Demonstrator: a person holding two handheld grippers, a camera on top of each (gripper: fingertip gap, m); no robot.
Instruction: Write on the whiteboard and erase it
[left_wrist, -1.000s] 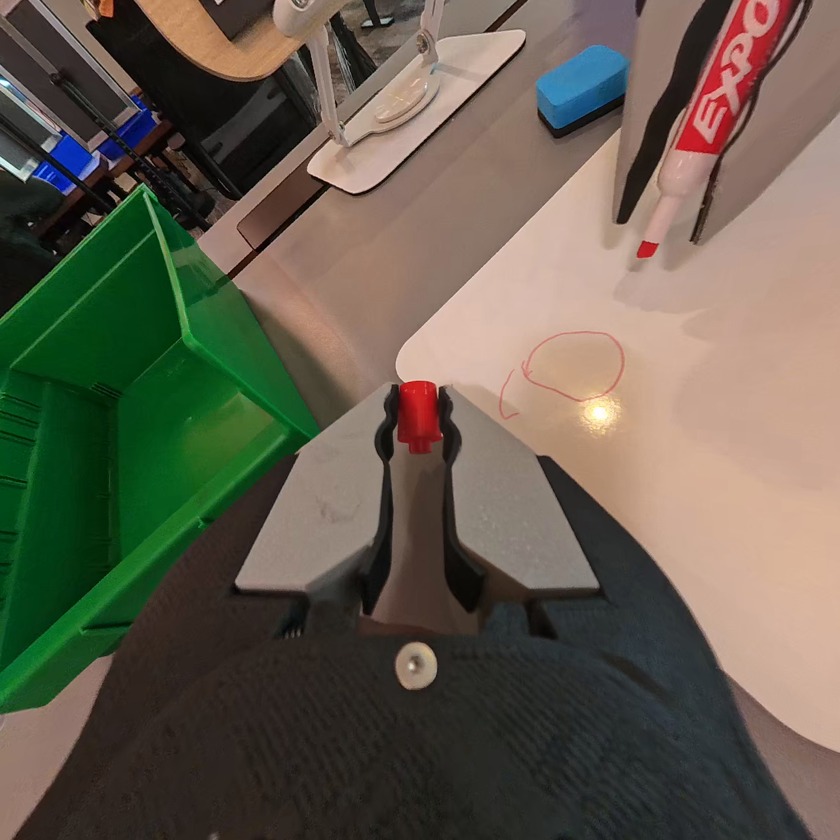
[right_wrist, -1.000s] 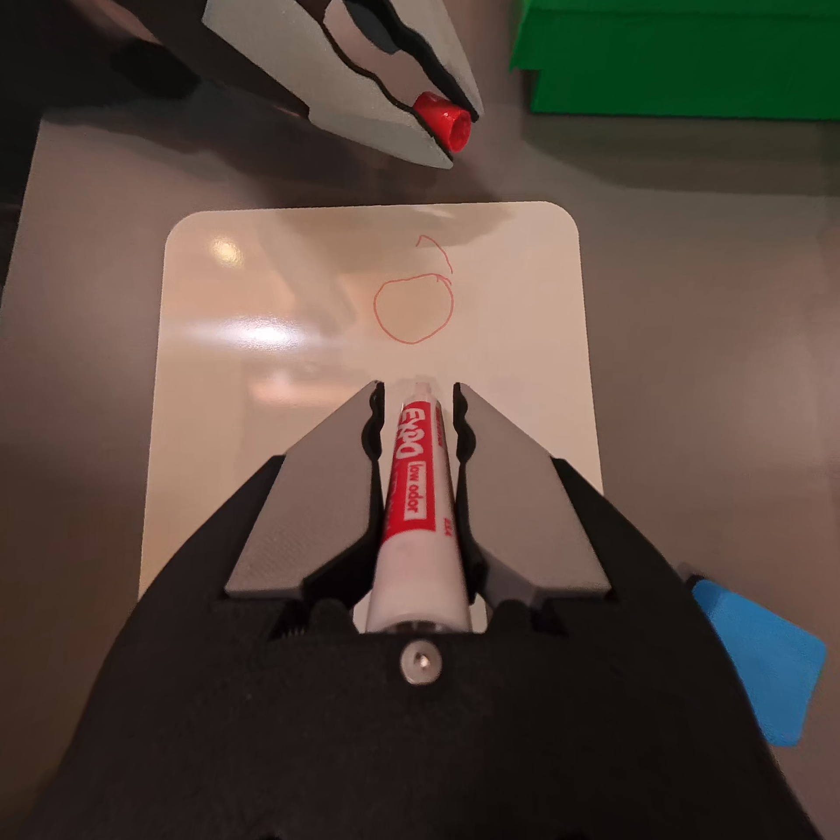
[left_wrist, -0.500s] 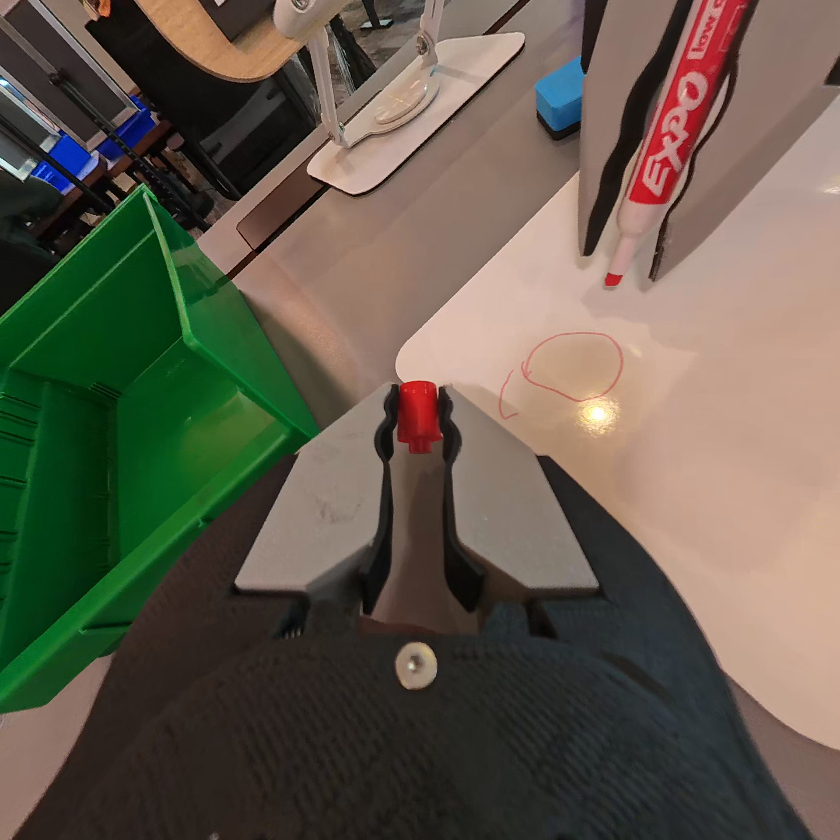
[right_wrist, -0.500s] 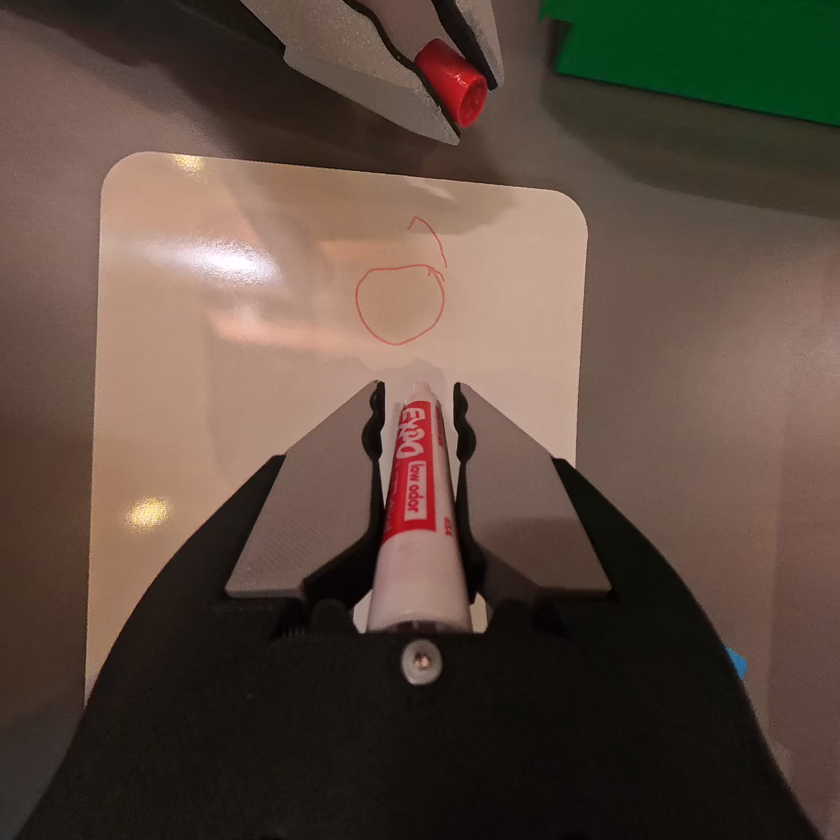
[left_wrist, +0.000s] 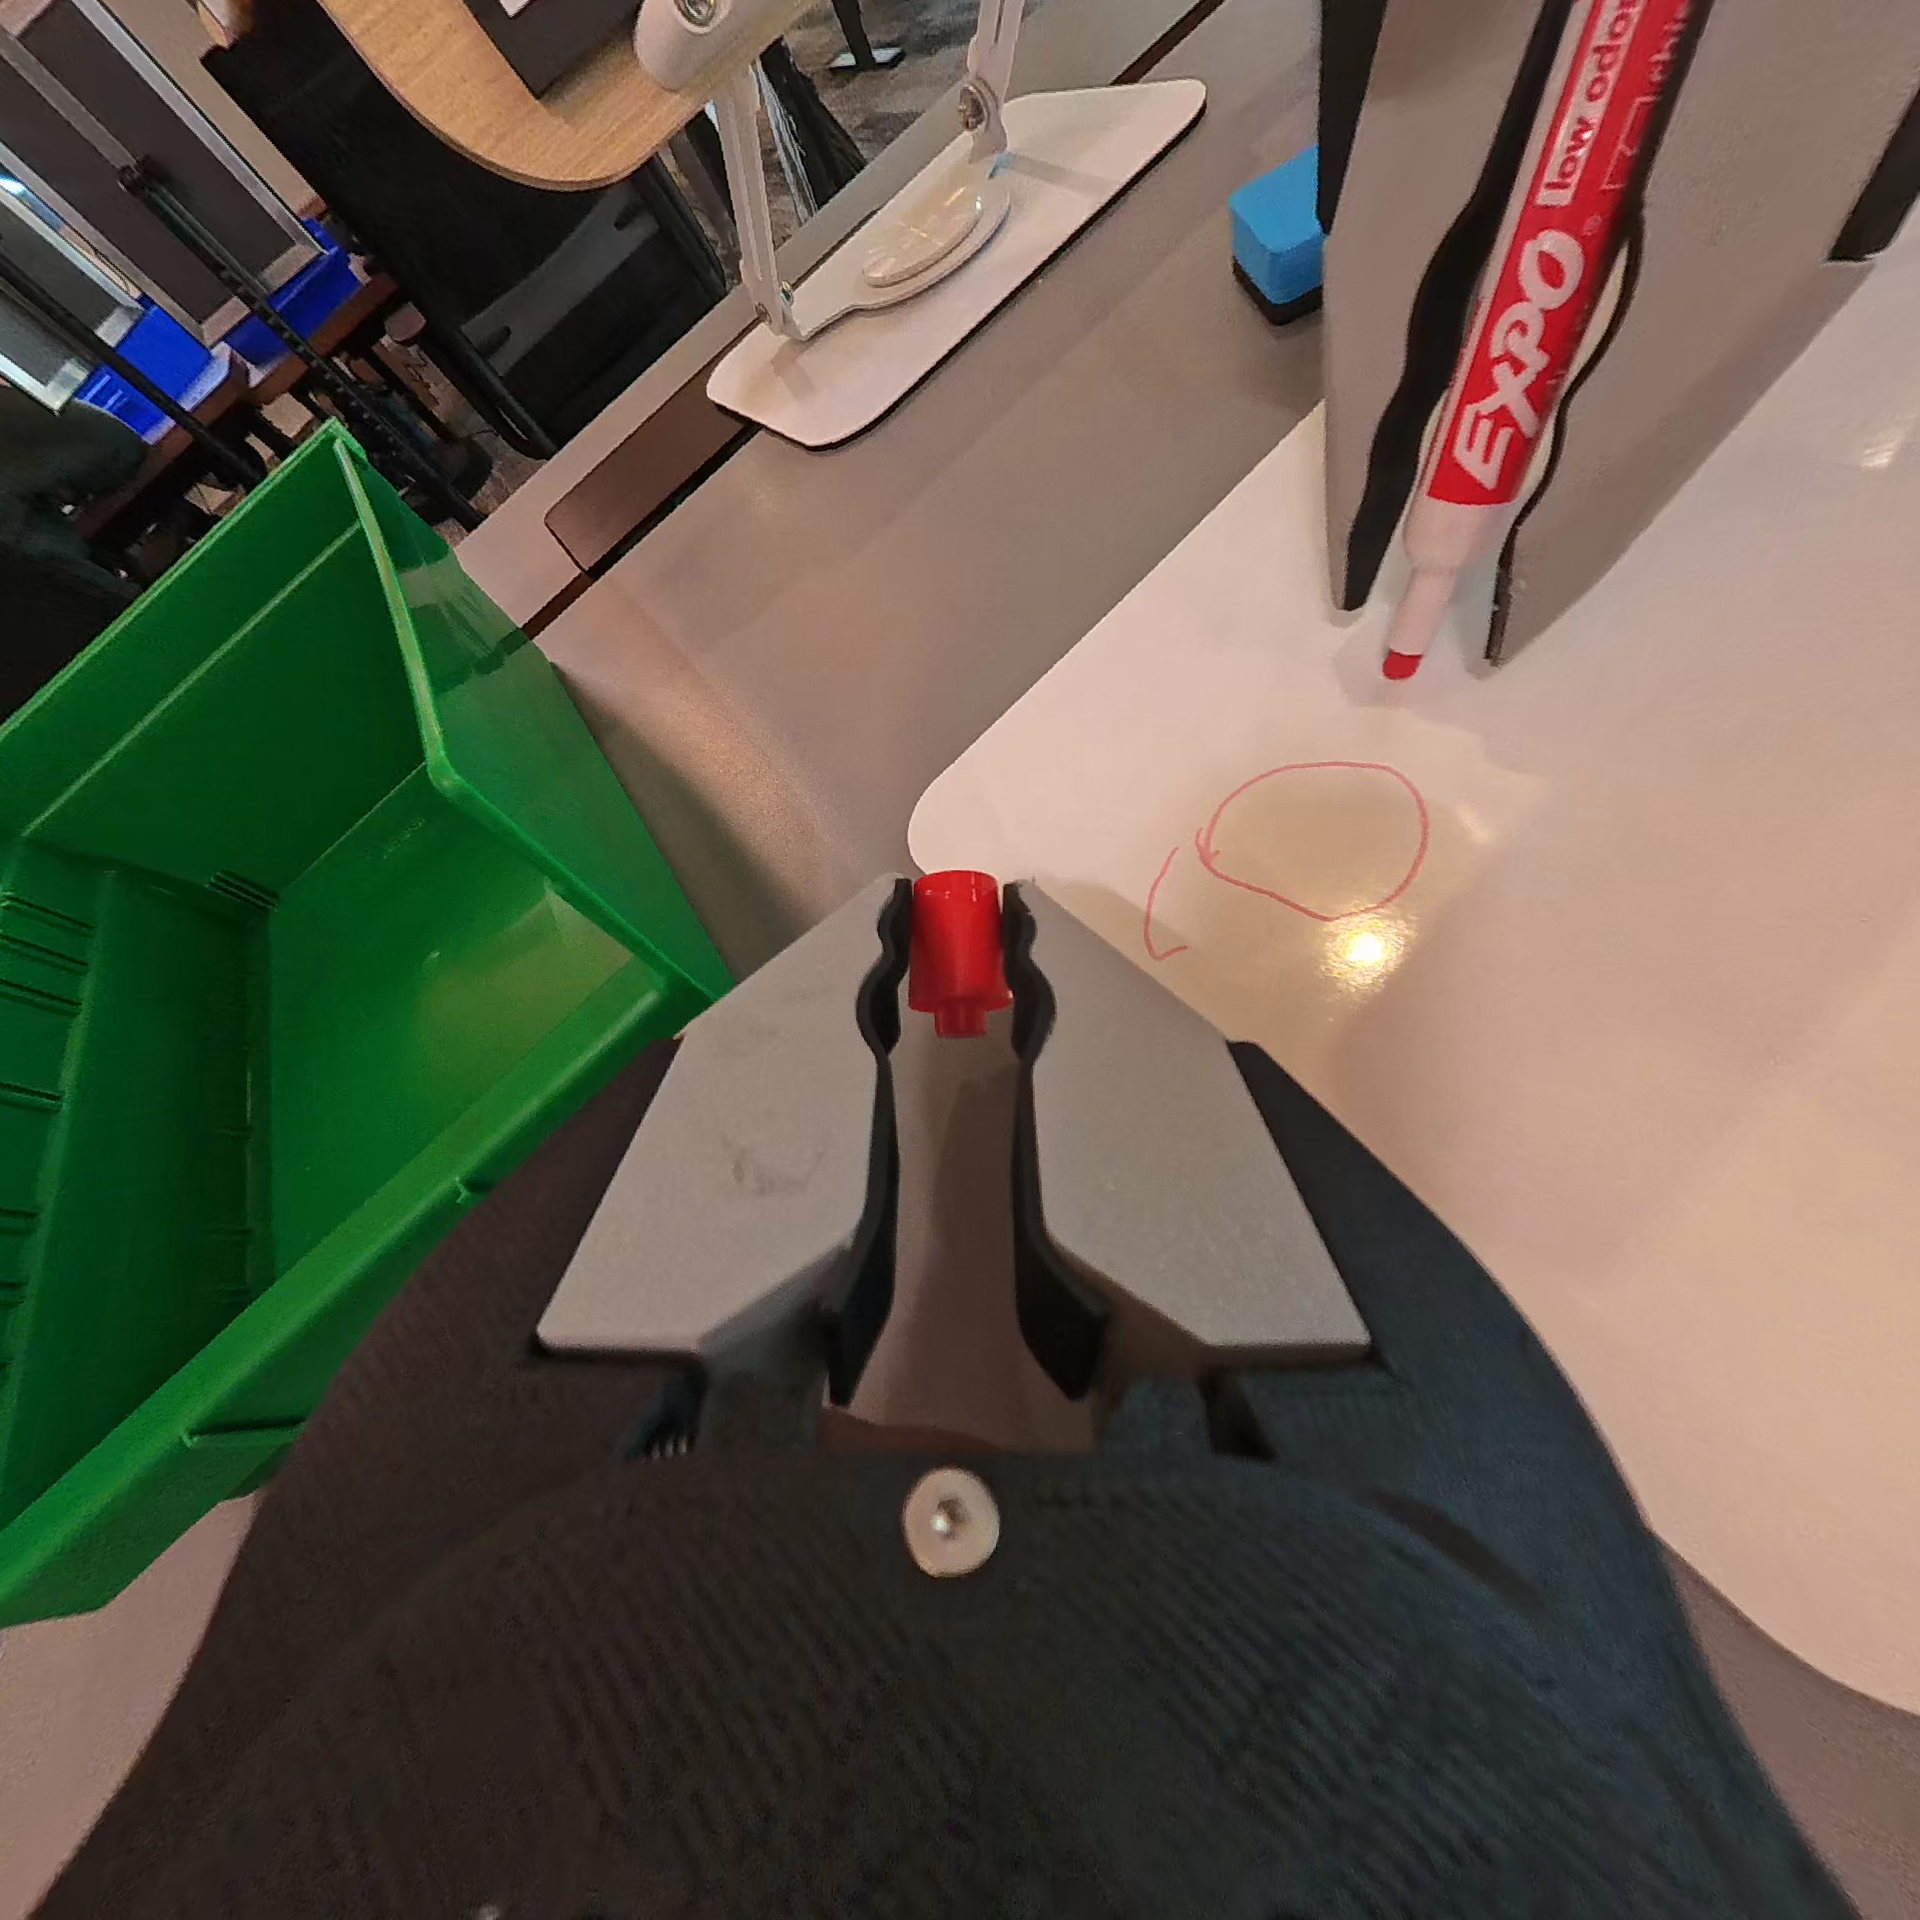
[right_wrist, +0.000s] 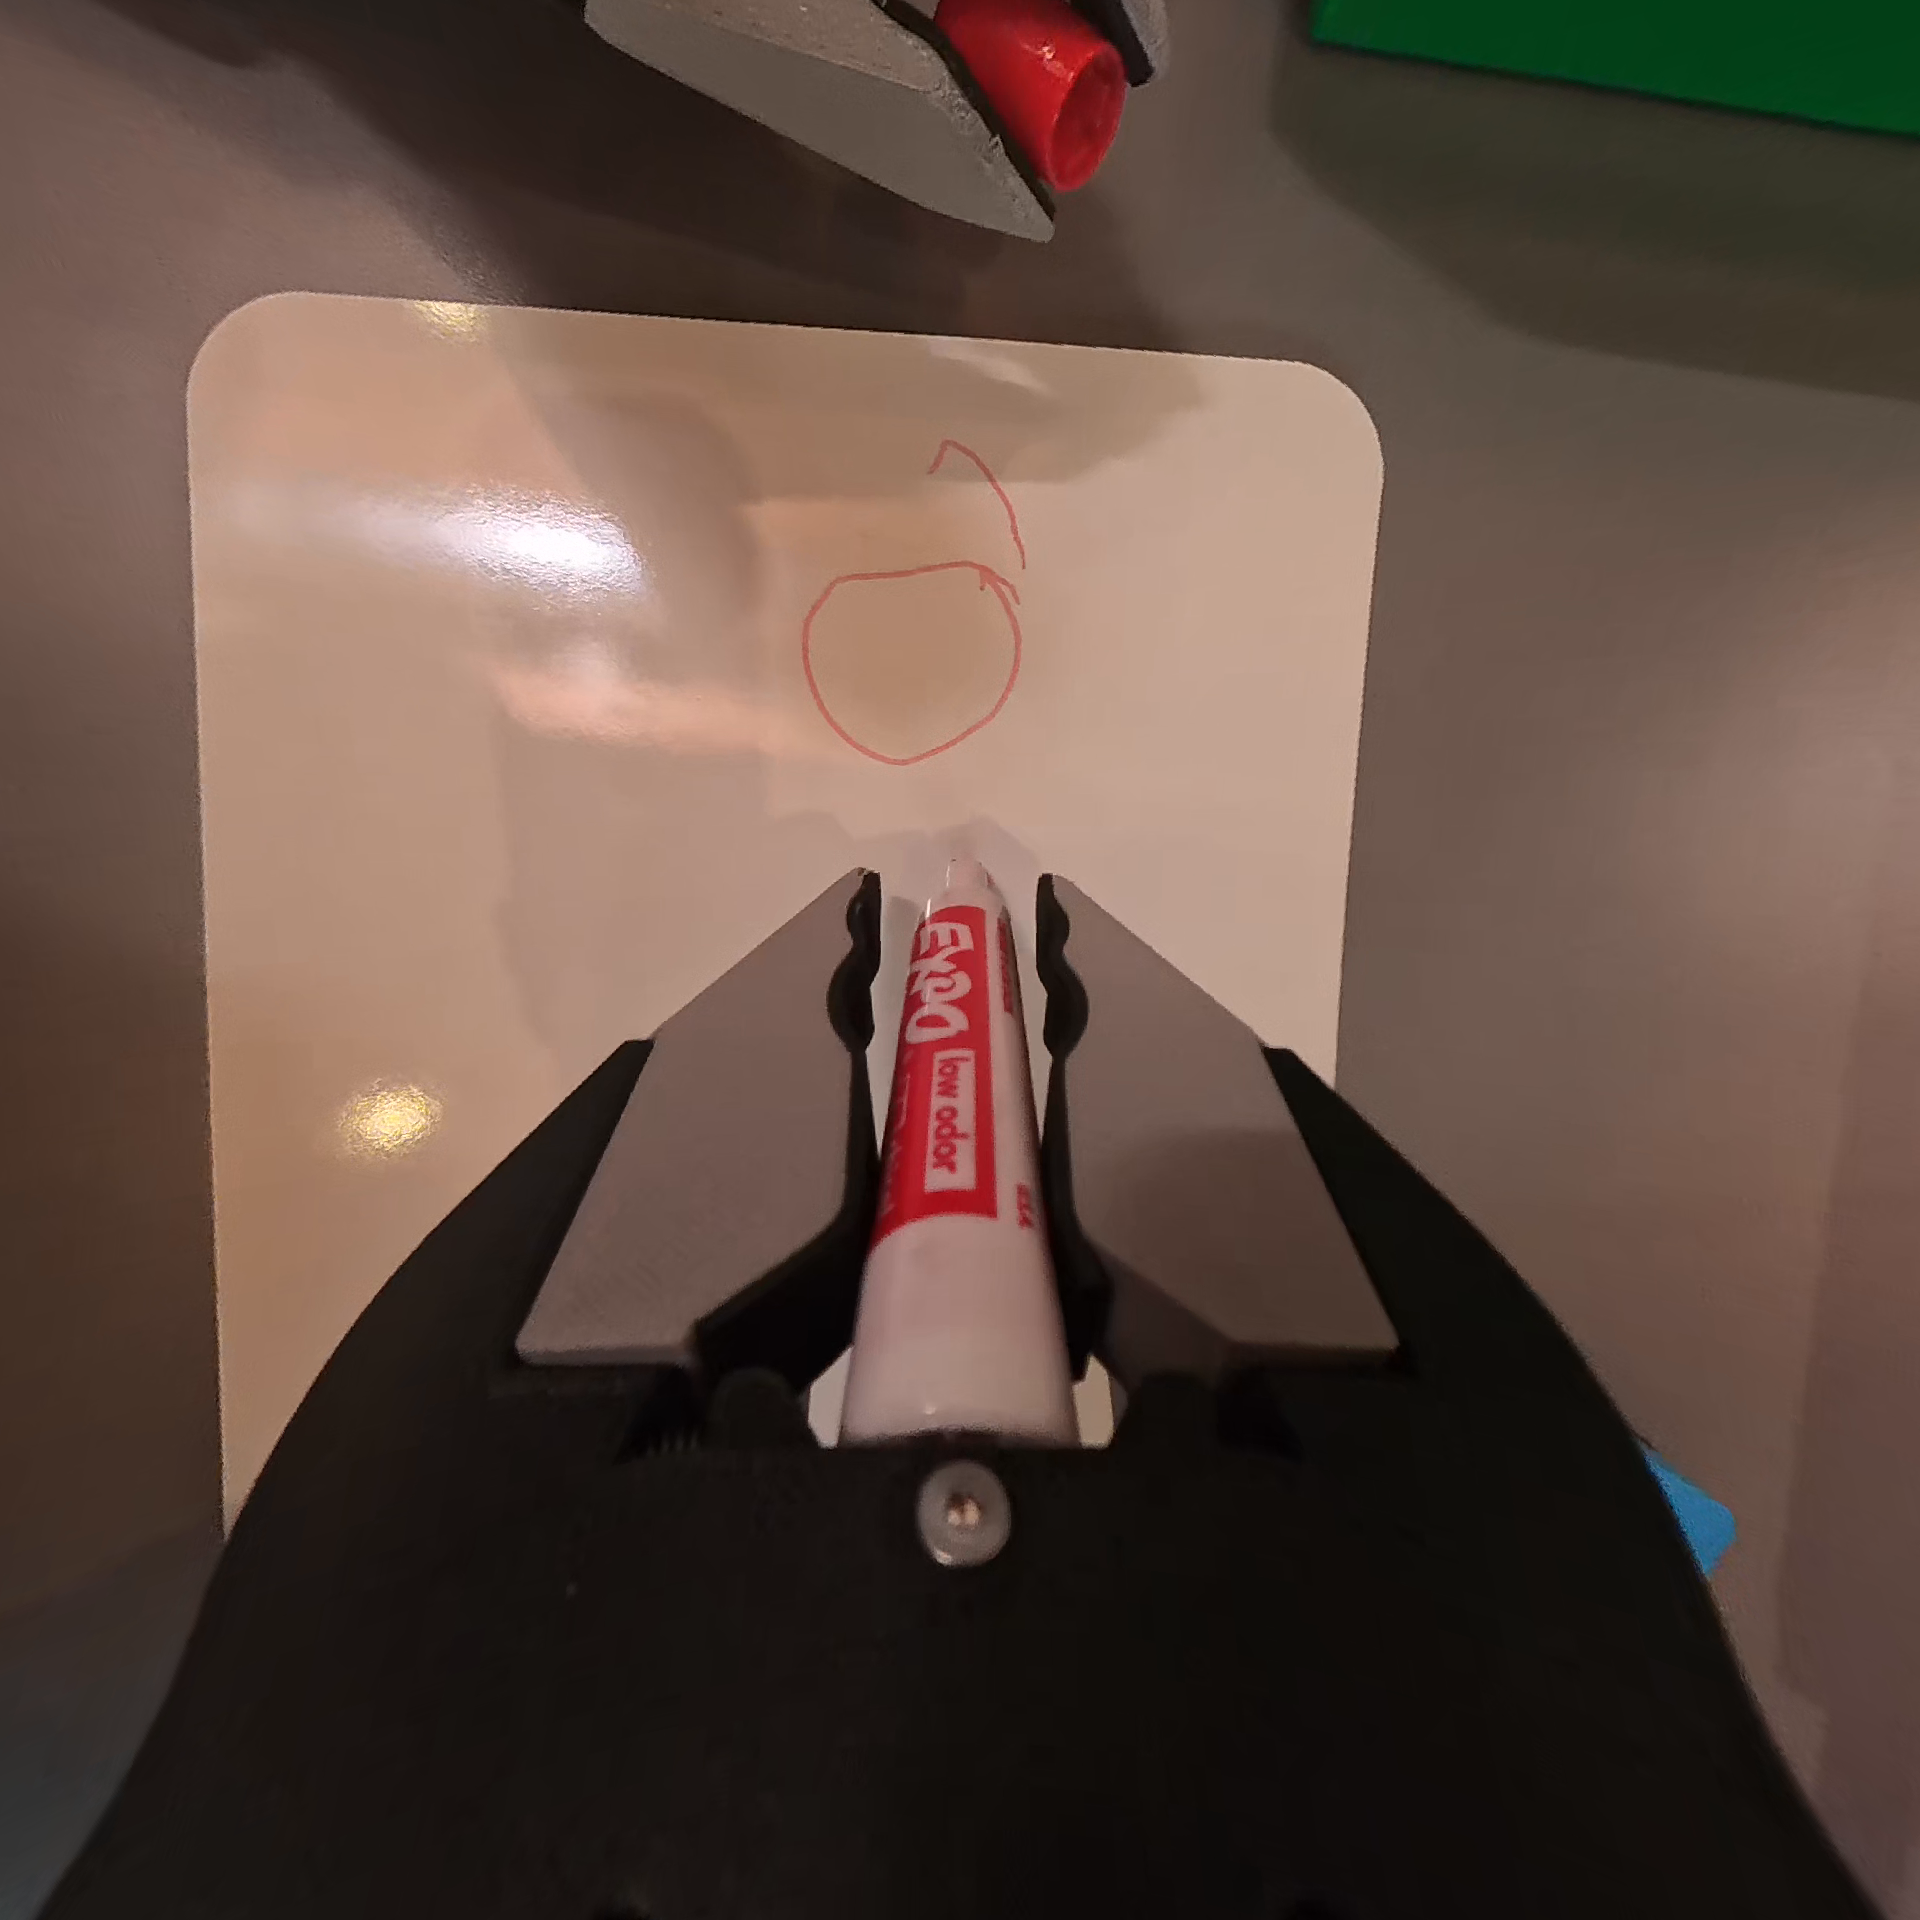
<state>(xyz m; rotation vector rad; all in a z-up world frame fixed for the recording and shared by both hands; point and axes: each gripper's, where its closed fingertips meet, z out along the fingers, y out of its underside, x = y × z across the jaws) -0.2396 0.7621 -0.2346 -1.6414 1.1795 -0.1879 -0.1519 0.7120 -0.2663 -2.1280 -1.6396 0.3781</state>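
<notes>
Whiteboard (right_wrist: 520, 831) on grey table (left_wrist: 935, 499); left fingers (left_wrist: 1122, 1143) pinch cap (left_wrist: 956, 951), right fingers (right_wrist: 748, 1122) marker (right_wrist: 961, 1122).

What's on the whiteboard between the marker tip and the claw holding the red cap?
In the left wrist view, a red circle with a short stroke beside it lies on the whiteboard between the marker tip and the left claw.

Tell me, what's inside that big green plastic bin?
The green plastic bin shows only bare green floor and walls where visible. The left claw, shut on a small red marker cap, hides its near corner, and part lies out of frame.
</notes>
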